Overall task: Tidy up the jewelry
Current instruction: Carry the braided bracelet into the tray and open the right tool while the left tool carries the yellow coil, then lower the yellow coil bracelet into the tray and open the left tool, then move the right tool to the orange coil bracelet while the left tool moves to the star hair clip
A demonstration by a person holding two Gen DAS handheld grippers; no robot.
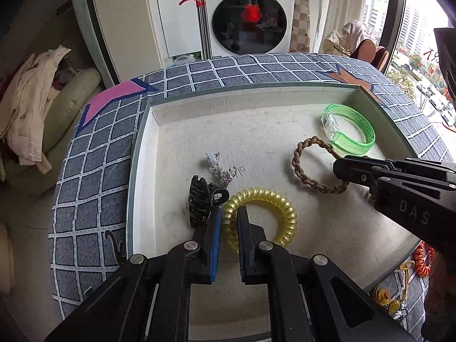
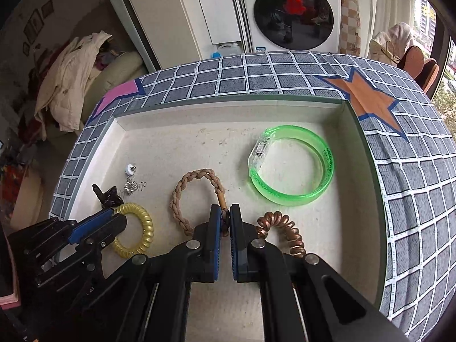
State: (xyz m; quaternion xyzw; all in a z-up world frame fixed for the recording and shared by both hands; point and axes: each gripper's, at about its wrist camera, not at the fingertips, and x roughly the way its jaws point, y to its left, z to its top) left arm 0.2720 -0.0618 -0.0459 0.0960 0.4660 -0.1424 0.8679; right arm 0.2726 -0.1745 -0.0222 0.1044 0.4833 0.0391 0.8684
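Behind the bench stands a white front-loading washing machine [image 1: 247, 14] with the brand name Panasonic on its panel, and city buildings show through a window at 3 o'clock. On the bench, a cloth of grey squares with white lines [image 1: 94, 154] carries a pink star and an orange star. A shallow pale tray [image 2: 367, 154] sits on the cloth and holds the jewelry.

In the left wrist view, the left tool [image 1: 229, 213] is clenched on the near edge of a yellow spiral hair tie [image 1: 282, 202], its blue pads pressing the coil. A black claw hair clip [image 1: 199, 199] lies just beside it at 9 o'clock, with a small silver charm [image 1: 219, 171] and faint pencilled digits just past that.

In the right wrist view, the right tool [image 2: 225, 213] is clenched on the clasp end of a brown braided bracelet [image 2: 188, 196], which lies on the tray floor. A copper spiral hair tie [image 2: 287, 233] rests just beside it at 3 o'clock. A translucent green bangle [image 2: 290, 193] with small unreadable lettering lies at 1 o'clock. The right tool's body carries the letters DAS.
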